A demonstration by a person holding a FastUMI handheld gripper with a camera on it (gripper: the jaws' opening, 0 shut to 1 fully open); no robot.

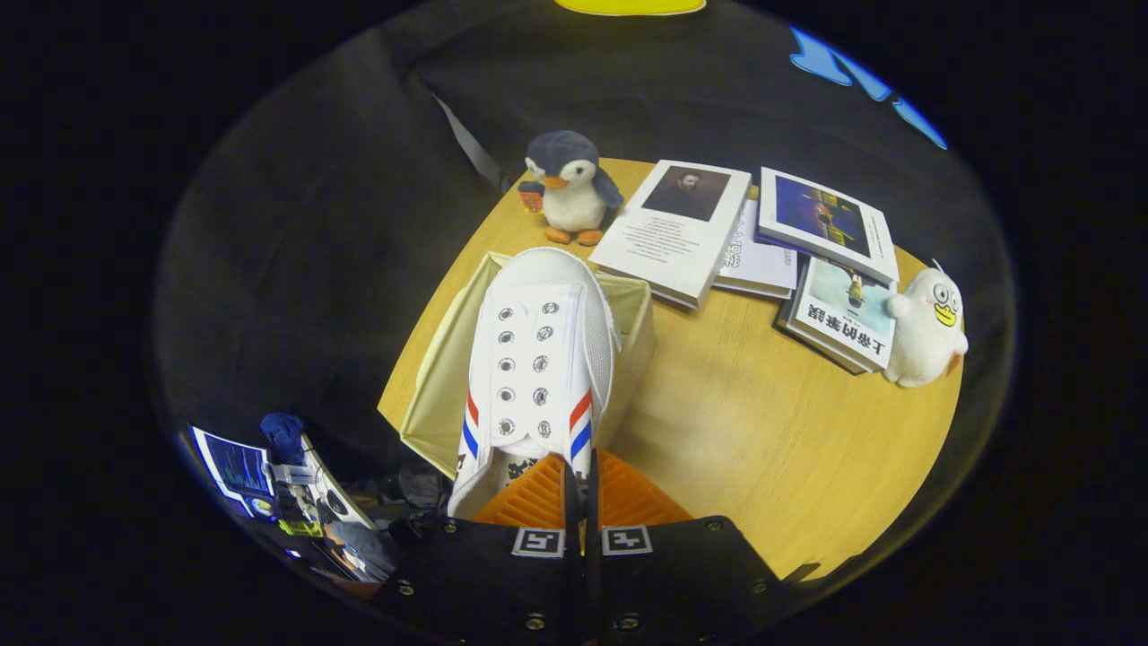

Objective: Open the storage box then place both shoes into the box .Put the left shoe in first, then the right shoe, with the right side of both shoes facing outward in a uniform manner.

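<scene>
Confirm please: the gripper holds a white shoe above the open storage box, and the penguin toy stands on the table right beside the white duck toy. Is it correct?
Not quite. In the gripper view, the gripper holds the white shoe above the open storage box, but the penguin toy stands far from the white duck toy; books lie between them.

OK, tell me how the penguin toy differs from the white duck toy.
The penguin toy is dark grey with a white belly; the white duck toy is white all over. The penguin stands beyond the storage box, the duck beside the books. Both are plush. The tongs are shut on the shoe.
</scene>
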